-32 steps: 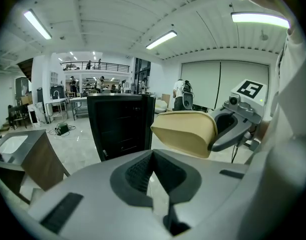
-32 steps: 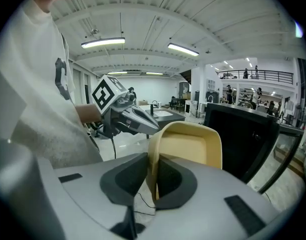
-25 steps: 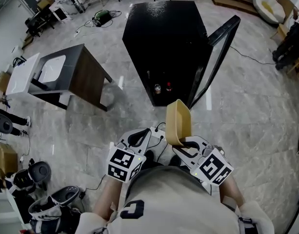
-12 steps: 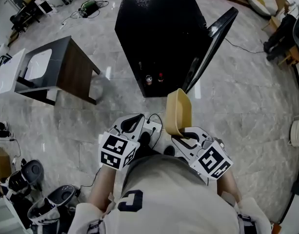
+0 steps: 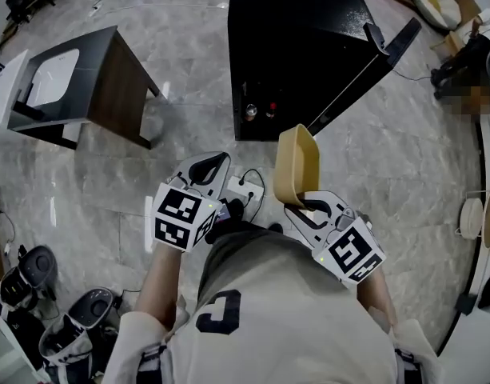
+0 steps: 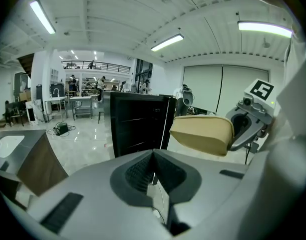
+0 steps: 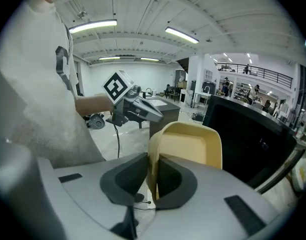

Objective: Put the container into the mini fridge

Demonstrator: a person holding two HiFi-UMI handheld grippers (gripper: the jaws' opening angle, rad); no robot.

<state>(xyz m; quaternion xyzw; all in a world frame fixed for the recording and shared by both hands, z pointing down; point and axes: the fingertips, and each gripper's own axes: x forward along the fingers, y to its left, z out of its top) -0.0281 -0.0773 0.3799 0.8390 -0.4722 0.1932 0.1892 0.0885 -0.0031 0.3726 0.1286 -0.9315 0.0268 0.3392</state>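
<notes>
The tan plastic container (image 5: 297,165) stands on edge in the air, and my right gripper (image 5: 307,204) is shut on its side wall. The right gripper view shows that wall pinched between the pads, right gripper (image 7: 153,176), container (image 7: 190,146). The black mini fridge (image 5: 292,54) stands just ahead with its door (image 5: 364,70) swung open to the right. Two small bottles (image 5: 260,110) sit low inside it. My left gripper (image 5: 209,169) hovers left of the container, shut and empty, left gripper (image 6: 153,159). From that side the container (image 6: 202,134) hangs in front of the fridge (image 6: 138,124).
A dark wooden side table (image 5: 109,94) with a white top stands at the left. A white power strip (image 5: 246,189) with cables lies on the marble floor between the grippers. Round black devices (image 5: 29,274) sit at the lower left.
Both grippers and the container have moved closer to the open fridge, which now fills more of the top of the head view. The grip on the container is unchanged.
</notes>
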